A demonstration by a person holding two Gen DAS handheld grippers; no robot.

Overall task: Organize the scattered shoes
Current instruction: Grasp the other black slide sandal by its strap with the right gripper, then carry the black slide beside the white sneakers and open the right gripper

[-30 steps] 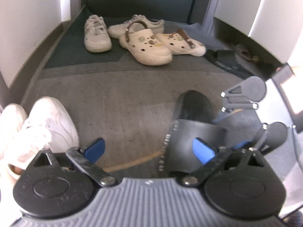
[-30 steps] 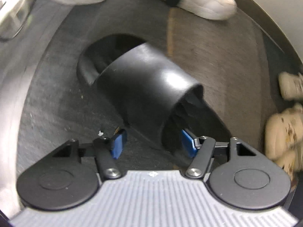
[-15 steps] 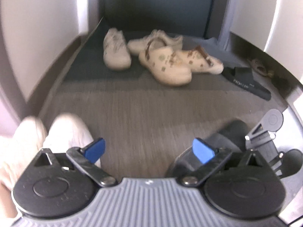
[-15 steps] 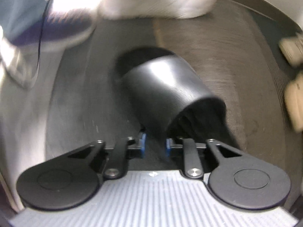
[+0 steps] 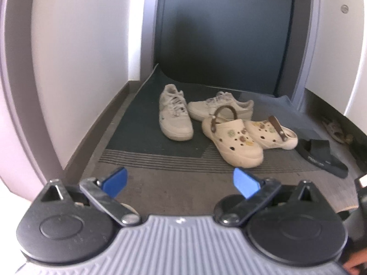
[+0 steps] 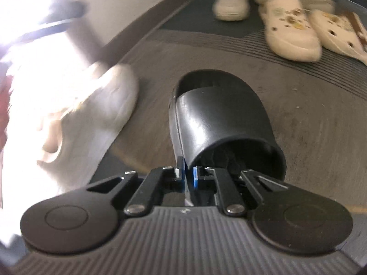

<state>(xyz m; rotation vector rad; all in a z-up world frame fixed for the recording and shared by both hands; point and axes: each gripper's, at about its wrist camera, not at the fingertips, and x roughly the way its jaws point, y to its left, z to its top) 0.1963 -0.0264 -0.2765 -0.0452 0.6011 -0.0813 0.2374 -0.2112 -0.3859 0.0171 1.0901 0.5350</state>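
Black rubber slide (image 6: pixel 220 119) clamped at the near edge of its strap by the right tool (image 6: pixel 187 171), whose pads are closed on the strap's rim; the slide's long axis runs straight out from the tool, toe end away, heel end toward the camera. Its match, the second black slide (image 5: pixel 321 153), lies on the floor just right of the cream clogs (image 5: pixel 238 142), on the same side as the right hand. Taking the clogs as landmark: the held slide is on the near side of them, over bare grey carpet (image 6: pixel 309 126); the two white sneakers (image 5: pixel 176 116) sit behind and left of the clogs on the dark mat (image 5: pixel 137 126). Left tool (image 5: pixel 181 182) stands wide open and empty, aimed at the clogs from the near side. Judgement: the coming move likely carries the held slide past the clogs to its mate, so the right hand is better placed; whether the sole clears the floor cannot be told.
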